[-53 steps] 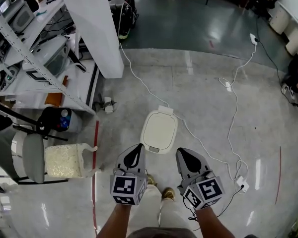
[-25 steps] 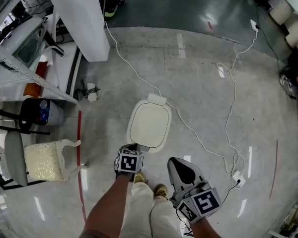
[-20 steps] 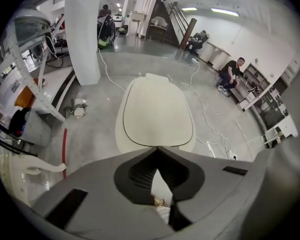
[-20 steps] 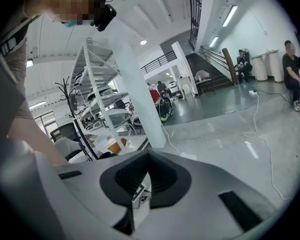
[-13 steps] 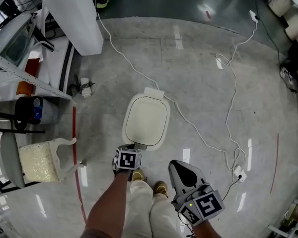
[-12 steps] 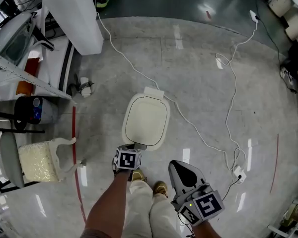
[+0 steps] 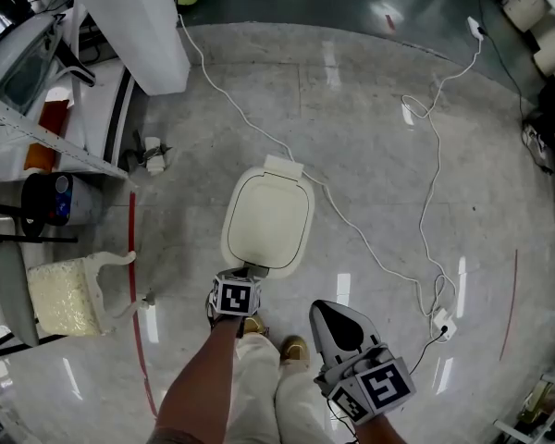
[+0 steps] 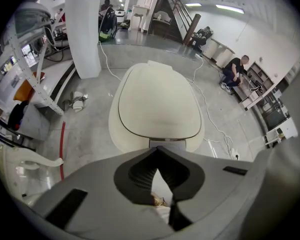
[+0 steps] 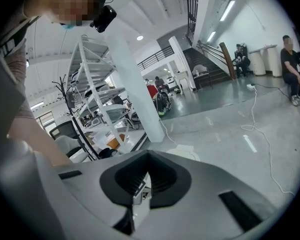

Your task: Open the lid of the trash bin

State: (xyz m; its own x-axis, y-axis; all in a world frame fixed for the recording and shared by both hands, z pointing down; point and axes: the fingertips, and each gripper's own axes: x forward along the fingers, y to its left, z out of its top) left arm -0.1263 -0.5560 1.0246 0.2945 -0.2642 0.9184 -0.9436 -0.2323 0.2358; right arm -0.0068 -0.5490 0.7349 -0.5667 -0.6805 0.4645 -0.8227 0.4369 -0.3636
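Observation:
The trash bin (image 7: 266, 222) stands on the floor with its cream lid (image 8: 157, 104) down flat. A grey tab (image 8: 166, 143) sits at the lid's near edge. My left gripper (image 8: 157, 148) is shut, with nothing between its fingers, and its tips are just at that tab; I cannot tell whether they touch it. In the head view the left gripper (image 7: 244, 274) points down at the bin's near rim, under its marker cube. My right gripper (image 7: 327, 309) is shut and hangs back to the right of the bin, near the person's legs. The right gripper (image 9: 149, 154) looks across the room.
A white cable (image 7: 370, 248) runs past the bin's right side to a power strip (image 7: 441, 320). A white pillar (image 7: 134, 26) and a shelving rack (image 7: 37, 72) stand at the left. A cream basket (image 7: 60, 294) and a red floor line (image 7: 134, 313) lie left of the bin.
Since the first frame my left gripper has dropped down to the bin's near edge. Over the last half second it has barely moved. The lid has stayed down.

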